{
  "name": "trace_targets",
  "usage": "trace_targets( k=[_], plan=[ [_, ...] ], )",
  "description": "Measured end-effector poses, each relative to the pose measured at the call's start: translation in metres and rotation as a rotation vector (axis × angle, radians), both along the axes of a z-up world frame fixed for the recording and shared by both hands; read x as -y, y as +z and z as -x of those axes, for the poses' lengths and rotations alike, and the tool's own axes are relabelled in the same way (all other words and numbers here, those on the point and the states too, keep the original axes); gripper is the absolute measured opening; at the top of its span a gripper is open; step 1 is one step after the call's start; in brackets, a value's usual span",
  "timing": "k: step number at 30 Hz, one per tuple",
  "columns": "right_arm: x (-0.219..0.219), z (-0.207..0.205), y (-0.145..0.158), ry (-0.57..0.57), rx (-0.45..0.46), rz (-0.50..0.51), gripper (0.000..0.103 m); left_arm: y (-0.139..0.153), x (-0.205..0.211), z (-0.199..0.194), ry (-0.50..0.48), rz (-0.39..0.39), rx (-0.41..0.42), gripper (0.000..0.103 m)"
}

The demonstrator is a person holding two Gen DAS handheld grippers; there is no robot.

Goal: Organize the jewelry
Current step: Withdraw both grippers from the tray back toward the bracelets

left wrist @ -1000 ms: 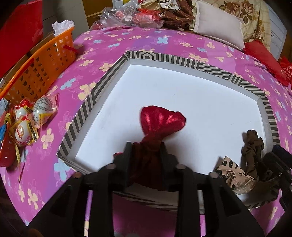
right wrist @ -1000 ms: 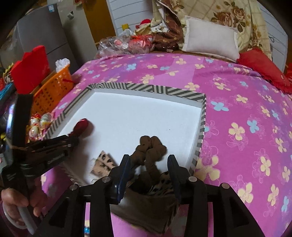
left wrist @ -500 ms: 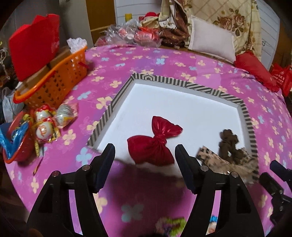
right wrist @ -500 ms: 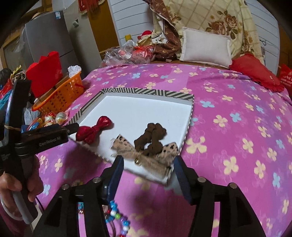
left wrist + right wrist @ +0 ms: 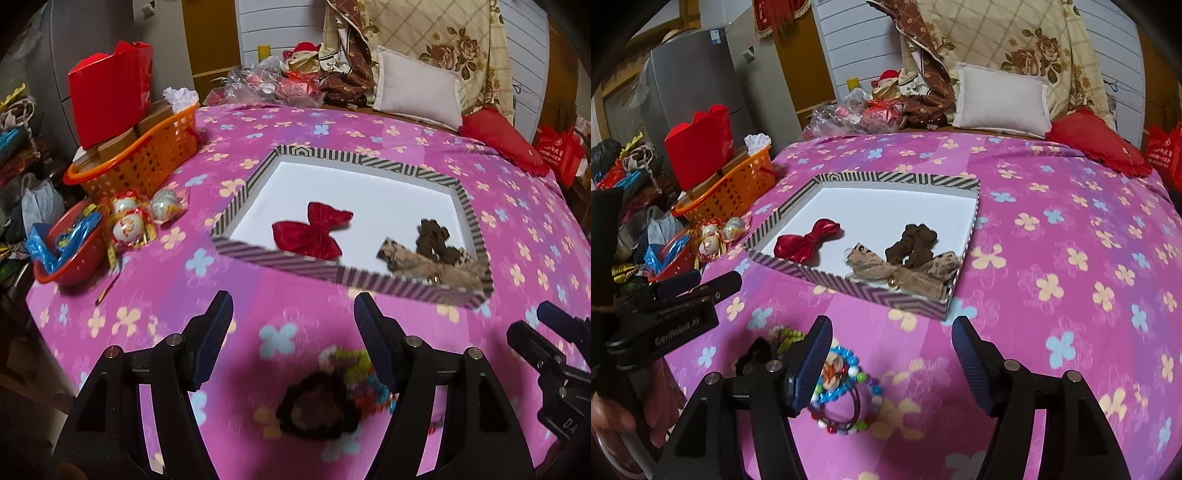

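Note:
A striped box (image 5: 280, 260) (image 5: 886, 297) with a white floor lies on the pink flowered bedspread. In it lie a red bow (image 5: 312, 232) (image 5: 807, 242), a brown scrunchie (image 5: 434, 242) (image 5: 916, 245) and a leopard-print bow (image 5: 428, 264) (image 5: 905, 271). My left gripper (image 5: 293, 341) is open and empty, above a dark scrunchie (image 5: 317, 411) (image 5: 755, 356) and blurred beads (image 5: 354, 363). My right gripper (image 5: 892, 360) is open and empty, just right of colourful bead bracelets (image 5: 840, 391).
An orange basket (image 5: 140, 158) with a red box (image 5: 110, 98), a red bowl (image 5: 70, 247) and wrapped toy eggs (image 5: 129, 225) stand at the left. Pillows (image 5: 417, 90) and bags lie at the back. The bed edge is near at the front left.
Both grippers let go of their bows in the box, opened, and pulled back toward me. The loose bracelets and dark scrunchie have come into view in front of them.

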State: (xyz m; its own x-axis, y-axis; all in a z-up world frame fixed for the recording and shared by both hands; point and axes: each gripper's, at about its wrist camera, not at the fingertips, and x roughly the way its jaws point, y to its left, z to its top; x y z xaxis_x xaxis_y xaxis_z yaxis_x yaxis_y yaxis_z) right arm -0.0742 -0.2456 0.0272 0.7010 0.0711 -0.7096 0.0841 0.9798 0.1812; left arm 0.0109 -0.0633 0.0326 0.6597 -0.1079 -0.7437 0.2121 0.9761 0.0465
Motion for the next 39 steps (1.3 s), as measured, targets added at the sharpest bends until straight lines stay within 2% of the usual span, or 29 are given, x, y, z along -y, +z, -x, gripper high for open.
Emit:
trace_targets(
  k=[15,21,39],
  plan=[
    [-0.011,0.028,0.001,-0.038,0.001,0.043,0.067,-0.009,-0.015,0.044,0.02,0.042,-0.023,0.068],
    [-0.012,0.034,0.004,-0.044,0.01,0.061,0.071,-0.013,-0.022,0.051,0.039,0.053,-0.04,0.068],
    [-0.013,0.036,0.002,-0.04,-0.008,0.066,0.071,-0.013,-0.024,0.056,0.039,0.06,-0.05,0.068]
  ],
)
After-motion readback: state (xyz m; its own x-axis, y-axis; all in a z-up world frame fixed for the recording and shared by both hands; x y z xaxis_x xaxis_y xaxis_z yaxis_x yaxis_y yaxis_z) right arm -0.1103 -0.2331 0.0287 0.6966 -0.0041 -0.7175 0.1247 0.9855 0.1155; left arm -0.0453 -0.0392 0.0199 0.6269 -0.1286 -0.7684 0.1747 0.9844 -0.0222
